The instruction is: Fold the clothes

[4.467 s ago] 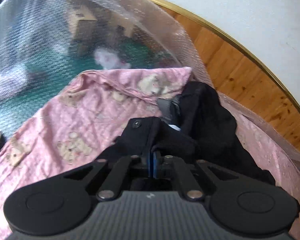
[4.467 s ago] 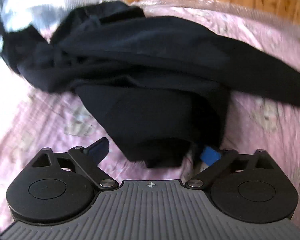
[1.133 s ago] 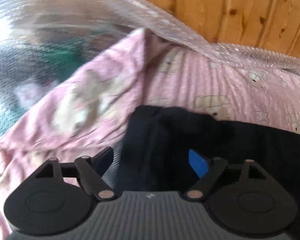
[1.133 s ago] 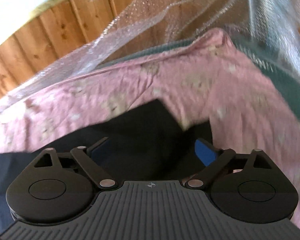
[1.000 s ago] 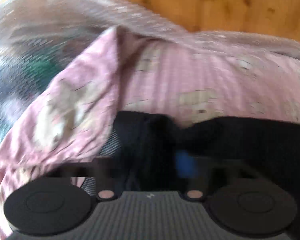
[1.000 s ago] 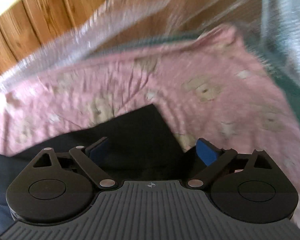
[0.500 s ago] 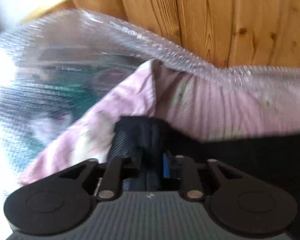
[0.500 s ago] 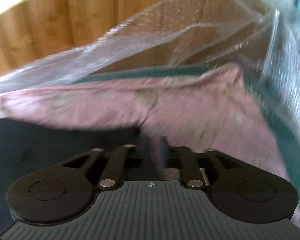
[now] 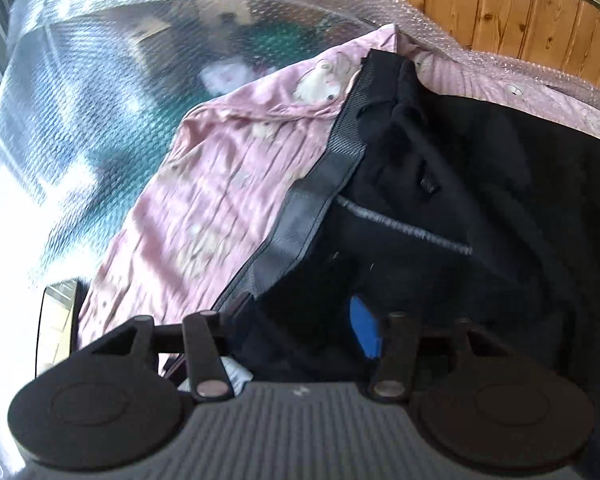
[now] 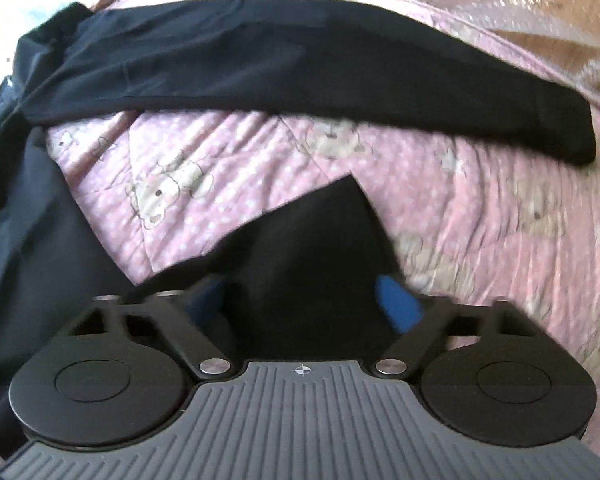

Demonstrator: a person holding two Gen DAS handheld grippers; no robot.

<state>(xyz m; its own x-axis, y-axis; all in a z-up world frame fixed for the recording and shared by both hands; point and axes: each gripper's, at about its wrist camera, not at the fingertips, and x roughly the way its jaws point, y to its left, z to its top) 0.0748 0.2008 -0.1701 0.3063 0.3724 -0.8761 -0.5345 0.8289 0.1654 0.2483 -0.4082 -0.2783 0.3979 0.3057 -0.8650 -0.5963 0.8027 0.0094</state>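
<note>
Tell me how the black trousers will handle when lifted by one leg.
Probably floppy: the trousers lie limp and creased on the blanket. Likely light, as the cloth looks thin. The waistband may hold shape slightly better.

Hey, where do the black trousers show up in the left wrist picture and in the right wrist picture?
Left wrist view: the black trousers fill the right half, their grey mesh waistband running diagonally through the middle.
Right wrist view: the black trousers stretch one leg across the top; the other leg's end lies at lower centre.
Shared landmark: the pink bear-print quilt under them.
</note>
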